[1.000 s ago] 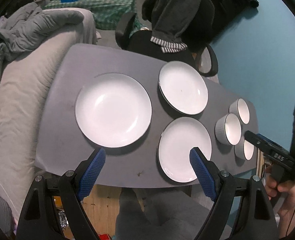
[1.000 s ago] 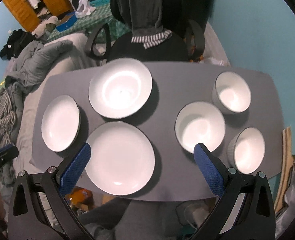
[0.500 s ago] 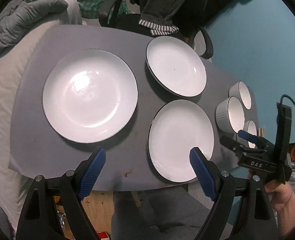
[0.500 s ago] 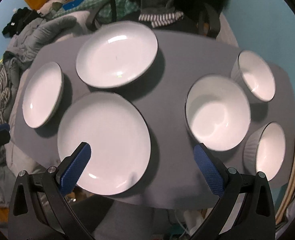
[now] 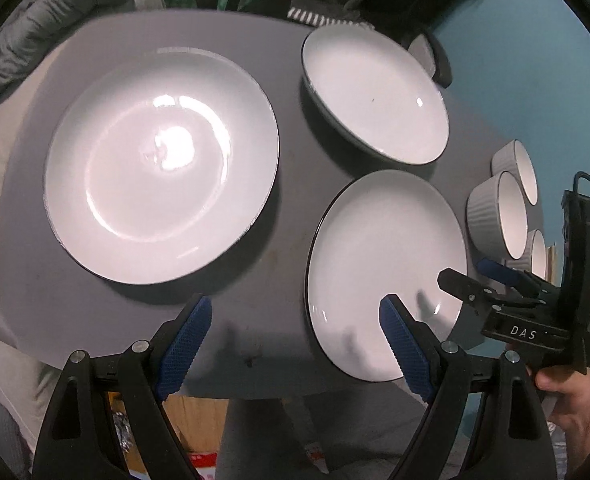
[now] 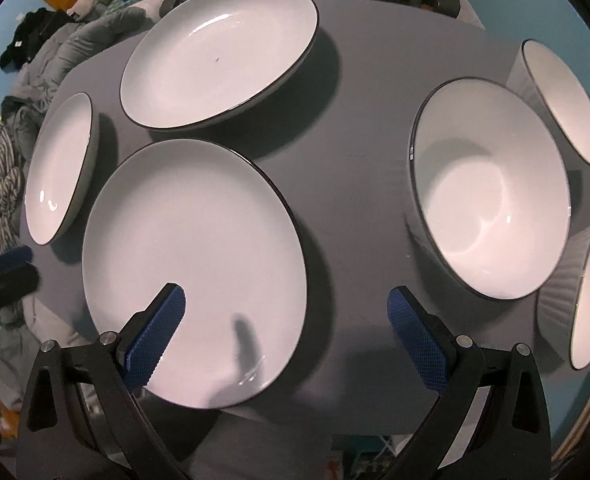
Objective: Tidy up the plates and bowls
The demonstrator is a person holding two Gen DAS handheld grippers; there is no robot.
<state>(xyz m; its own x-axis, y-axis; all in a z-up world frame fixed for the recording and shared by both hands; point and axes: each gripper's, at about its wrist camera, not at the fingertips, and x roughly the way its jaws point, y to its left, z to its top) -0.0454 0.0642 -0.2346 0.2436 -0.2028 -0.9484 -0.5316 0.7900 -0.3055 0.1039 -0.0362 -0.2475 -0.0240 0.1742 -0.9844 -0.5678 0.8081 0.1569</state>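
Both the left gripper [image 5: 295, 344] and right gripper [image 6: 285, 330] are spread wide and empty. The near plate [image 6: 191, 264], lower left of the frame, should be pinched gently at its rim and lifted flat off the bench [image 6: 359, 200].

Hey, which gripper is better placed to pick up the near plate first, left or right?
Right, probably. The right gripper hangs open over the near plate, one finger above its rim. The left gripper sits mostly beside it.

Left gripper [image 5: 291, 344] agape, right gripper [image 6: 285, 330] agape — both empty
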